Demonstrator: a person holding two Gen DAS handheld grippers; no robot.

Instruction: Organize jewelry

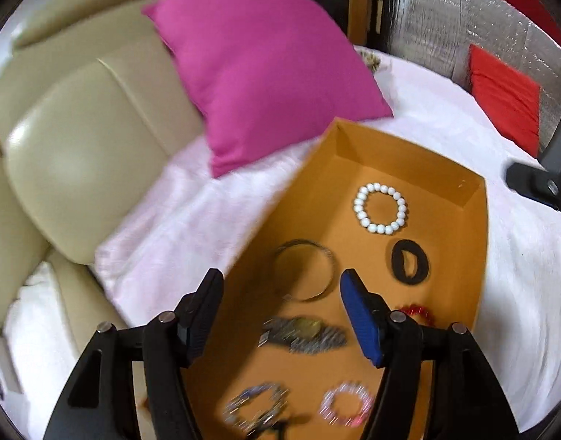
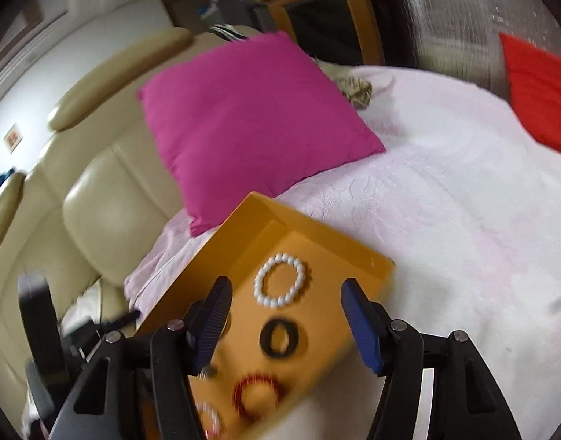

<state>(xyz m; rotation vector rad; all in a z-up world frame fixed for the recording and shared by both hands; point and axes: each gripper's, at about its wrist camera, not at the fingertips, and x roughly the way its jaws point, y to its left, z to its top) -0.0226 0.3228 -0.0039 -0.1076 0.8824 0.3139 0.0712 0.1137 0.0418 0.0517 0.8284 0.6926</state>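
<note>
Left wrist view: left hand-held gripper (image 1: 282,293) wide open, holding nothing, above an orange box (image 1: 478,242) on the bed (image 1: 445,128). In the box: white bead bracelet (image 1: 380,208), black hair tie (image 1: 410,263), thin bangle (image 1: 304,270), watch (image 1: 304,334), red bracelet (image 1: 418,312). Pink pillow (image 1: 258,69) behind the box.

Right wrist view: right hand-held gripper (image 2: 284,302) wide open, empty. Red cushion (image 2: 541,91) at the bed's far right edge; watch and bangle hidden here.

No legible text or labels anywhere

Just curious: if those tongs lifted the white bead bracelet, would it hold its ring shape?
Probably not: the white bead bracelet looks strung from separate round beads, so it would likely sag. Its smooth, glossy beads might slip between the fingers.
</note>
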